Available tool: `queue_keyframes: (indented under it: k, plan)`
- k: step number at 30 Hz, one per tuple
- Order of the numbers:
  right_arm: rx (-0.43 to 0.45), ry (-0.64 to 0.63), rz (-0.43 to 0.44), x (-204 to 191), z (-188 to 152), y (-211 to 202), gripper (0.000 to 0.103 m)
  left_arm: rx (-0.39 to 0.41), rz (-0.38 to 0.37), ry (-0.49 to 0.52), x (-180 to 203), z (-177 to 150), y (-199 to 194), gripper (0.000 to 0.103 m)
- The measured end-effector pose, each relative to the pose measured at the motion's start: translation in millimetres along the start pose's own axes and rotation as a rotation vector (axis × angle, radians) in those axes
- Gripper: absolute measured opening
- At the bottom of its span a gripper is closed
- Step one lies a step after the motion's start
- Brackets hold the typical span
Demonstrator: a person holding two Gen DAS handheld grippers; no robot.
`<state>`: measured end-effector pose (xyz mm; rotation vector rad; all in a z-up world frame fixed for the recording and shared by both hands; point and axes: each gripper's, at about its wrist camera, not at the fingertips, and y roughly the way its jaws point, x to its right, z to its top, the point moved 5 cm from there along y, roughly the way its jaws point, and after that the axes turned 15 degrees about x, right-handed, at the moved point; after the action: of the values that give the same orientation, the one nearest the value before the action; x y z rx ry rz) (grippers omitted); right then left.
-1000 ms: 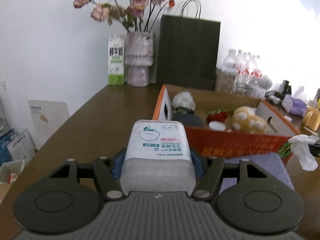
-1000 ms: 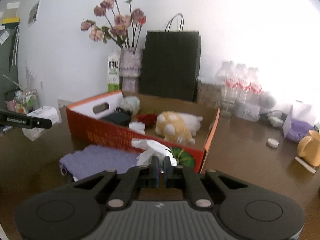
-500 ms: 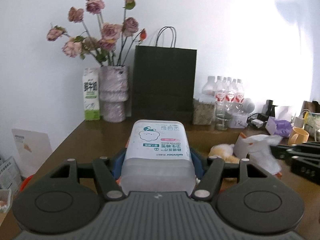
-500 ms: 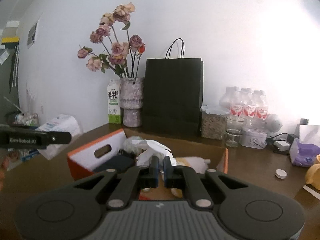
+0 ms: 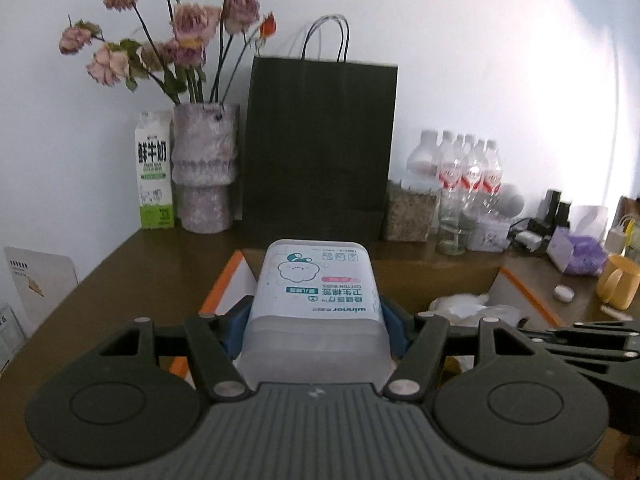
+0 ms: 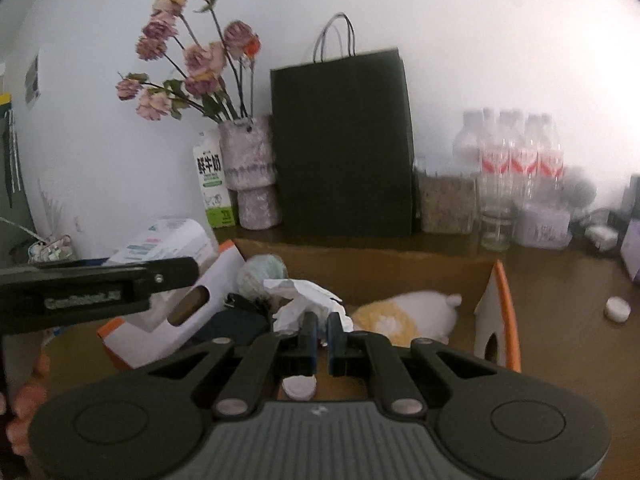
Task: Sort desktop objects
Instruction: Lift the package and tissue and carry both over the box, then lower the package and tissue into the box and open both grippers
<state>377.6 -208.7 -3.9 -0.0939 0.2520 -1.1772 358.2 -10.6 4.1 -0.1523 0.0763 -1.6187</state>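
My left gripper (image 5: 314, 320) is shut on a white cotton-bud box (image 5: 316, 292) and holds it above the left end of the orange cardboard box (image 5: 228, 280). The cotton-bud box also shows in the right wrist view (image 6: 164, 240). My right gripper (image 6: 321, 326) is shut on a crumpled white tissue (image 6: 306, 300) and holds it over the inside of the orange box (image 6: 500, 304). The tissue also shows in the left wrist view (image 5: 468, 306). Inside the box lie a yellow-and-white plush toy (image 6: 404, 312), a dark pouch (image 6: 232, 326) and a pale ball (image 6: 262, 276).
At the back stand a black paper bag (image 5: 320, 144), a vase of dried flowers (image 5: 204, 172), a milk carton (image 5: 154, 172) and several water bottles (image 5: 460, 168). A yellow mug (image 5: 620, 284), a purple tissue pack (image 5: 576, 248) and a white cap (image 6: 618, 309) lie at the right.
Both grippers have risen from beside the purple cloth and moved forward over the orange box, each still holding its object. The cloth has dropped out of view.
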Motion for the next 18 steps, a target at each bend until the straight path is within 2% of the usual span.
queue_keyframes:
  k: [8, 18]
  plan:
    - [-0.042, -0.013, -0.01, 0, -16, 5, 0.005, -0.091, -0.009, 0.009, -6, -25, 15, 0.067]
    - [-0.082, -0.016, -0.025, 3, -27, 7, 0.007, -0.136, 0.028, 0.06, -8, -39, 19, 0.067]
